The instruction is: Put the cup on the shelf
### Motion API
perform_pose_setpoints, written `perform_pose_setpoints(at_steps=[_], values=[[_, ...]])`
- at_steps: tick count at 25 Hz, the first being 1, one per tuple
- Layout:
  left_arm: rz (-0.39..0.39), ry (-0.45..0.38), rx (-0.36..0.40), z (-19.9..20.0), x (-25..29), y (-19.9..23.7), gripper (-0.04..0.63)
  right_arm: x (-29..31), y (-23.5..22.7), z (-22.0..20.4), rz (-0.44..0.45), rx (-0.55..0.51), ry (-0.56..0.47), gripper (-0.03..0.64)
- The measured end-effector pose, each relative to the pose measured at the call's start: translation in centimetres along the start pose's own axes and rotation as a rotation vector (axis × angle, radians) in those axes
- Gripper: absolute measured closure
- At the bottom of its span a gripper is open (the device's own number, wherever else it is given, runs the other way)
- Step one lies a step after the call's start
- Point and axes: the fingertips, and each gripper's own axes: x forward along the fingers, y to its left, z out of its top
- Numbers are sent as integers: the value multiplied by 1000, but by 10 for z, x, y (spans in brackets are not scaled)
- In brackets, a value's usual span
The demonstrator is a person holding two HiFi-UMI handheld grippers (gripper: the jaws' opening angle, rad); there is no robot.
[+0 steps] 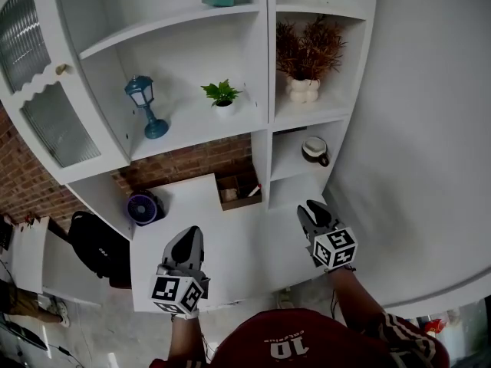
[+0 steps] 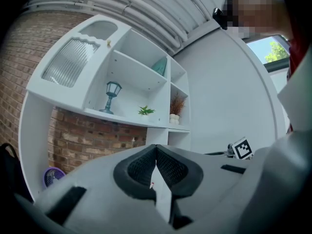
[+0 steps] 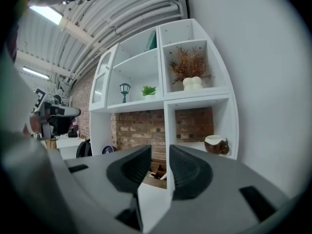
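A brown cup with a white inside [image 1: 314, 150] stands in the lower right compartment of the white shelf unit [image 1: 261, 129]. It also shows in the right gripper view, the cup [image 3: 216, 144] resting on that shelf board. My right gripper [image 1: 313, 208] hovers over the table below and in front of the cup, its jaws a narrow gap apart, and the right gripper [image 3: 160, 152] holds nothing. My left gripper [image 1: 189, 234] is over the table's near left part. The left gripper [image 2: 156, 150] has its jaw tips touching and nothing between them.
A blue lantern [image 1: 146, 106] and a small green plant [image 1: 222, 96] stand on the middle shelf. Dried plants in a white vase [image 1: 305, 61] sit above the cup. On the white table [image 1: 230, 244] are a purple fan [image 1: 143, 208] and a wooden box [image 1: 238, 190]. A glass cabinet door [image 1: 38, 83] is at the left.
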Motion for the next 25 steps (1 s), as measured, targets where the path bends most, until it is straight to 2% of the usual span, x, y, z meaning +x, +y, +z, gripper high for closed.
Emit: perform_pose_setpoints(at_steps=[16,25], values=[[-36,-41,10,14,-93,-9,603,-81,101,26,37,-8,-90,512],[-70,-91,27,31,-117,-30,603,-119,123,53,47,46,-174,517]])
